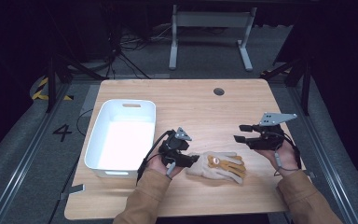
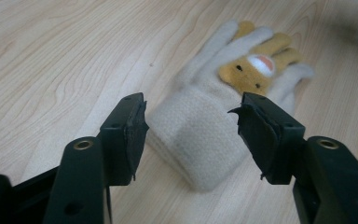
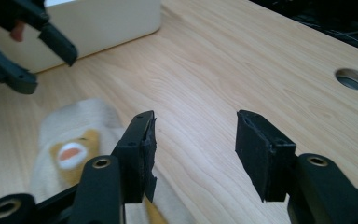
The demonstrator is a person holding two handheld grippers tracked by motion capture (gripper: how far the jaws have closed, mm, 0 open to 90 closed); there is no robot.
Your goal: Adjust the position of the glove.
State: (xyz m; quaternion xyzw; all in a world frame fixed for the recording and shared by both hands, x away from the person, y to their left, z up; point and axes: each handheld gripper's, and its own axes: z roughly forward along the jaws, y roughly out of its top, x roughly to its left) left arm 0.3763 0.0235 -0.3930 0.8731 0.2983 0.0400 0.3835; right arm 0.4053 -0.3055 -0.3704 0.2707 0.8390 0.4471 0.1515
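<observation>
A: Where is the glove (image 1: pixel 219 166) now?

B: It lies flat on the wooden bench (image 1: pixel 200 107), in front of the fingers of the left gripper (image 1: pixel 193 159). It is a cream knitted glove with a small orange animal figure (image 2: pixel 251 71) on its back. In the left gripper view the cuff (image 2: pixel 200 140) of the glove points toward the fingers and lies between them.

A: Do the fingers of the left gripper grasp it?

B: No. One finger (image 2: pixel 129 128) stands just beside one edge of the cuff and the other finger stands a little apart from the other edge. The pads do not press on the cloth, so the fingers are released.

A: And the right gripper (image 1: pixel 241 132)?

B: Its fingers are spread wide and there is nothing between them, only bare wood behind. In the right gripper view the glove lies to the left of the fingers and lower, partly behind the left finger (image 3: pixel 137 154). In the high view this gripper is above the bench, apart from the glove.

A: What else is on the bench?

B: A white tray (image 1: pixel 101 154) stands beside the left gripper, on the side away from the glove. In the right gripper view it is beyond the fingers, at the far left.
</observation>
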